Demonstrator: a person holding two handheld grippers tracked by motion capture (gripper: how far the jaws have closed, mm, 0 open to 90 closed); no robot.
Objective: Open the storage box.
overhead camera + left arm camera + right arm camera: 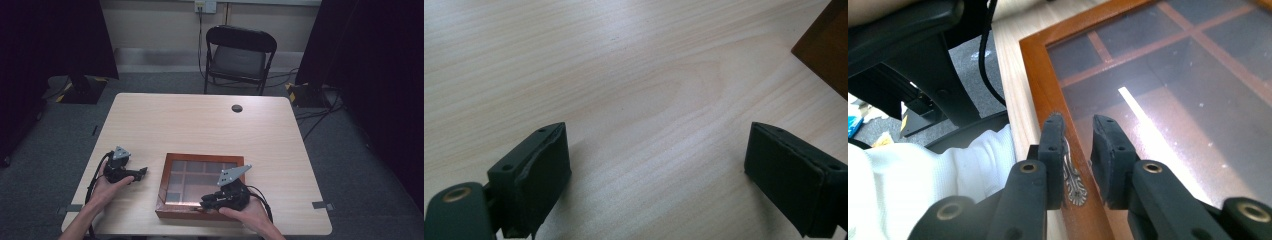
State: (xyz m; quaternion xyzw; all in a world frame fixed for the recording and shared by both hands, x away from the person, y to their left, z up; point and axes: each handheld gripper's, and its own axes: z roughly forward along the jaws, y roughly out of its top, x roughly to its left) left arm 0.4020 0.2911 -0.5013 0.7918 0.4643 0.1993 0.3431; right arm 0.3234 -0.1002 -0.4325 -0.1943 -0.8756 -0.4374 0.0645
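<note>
- A person at a pale wooden worktop [210, 125] brings the right hand-held gripper [1079, 131] down onto the near edge of a glass-lidded wooden box [172, 200], apparently to lift its lid.
- The box lies directly beneath and ahead of that hand-held gripper; its divided compartments show through the glass.
- The jaws stand nearly closed, a narrow gap between them, straddling the rim just above a small ornate metal clasp [1071, 182]. Whether the pads already pinch the clasp or the rim cannot be told.
- To do this step well, in my judgement, the jaws should seat squarely on the clasp tab before any pull, then lift straight up along the hinge arc; a skewed bite could slip off the thin metal or drag the box.
- The right hand [247, 212] reaches in from the near edge, wrist low, jaws pointing leftward along the front rim.
- The left hand-held gripper [659, 165] rests wide open on bare wood, well to the side of the box, held by the left hand [107, 185], ready to steady the frame.
</note>
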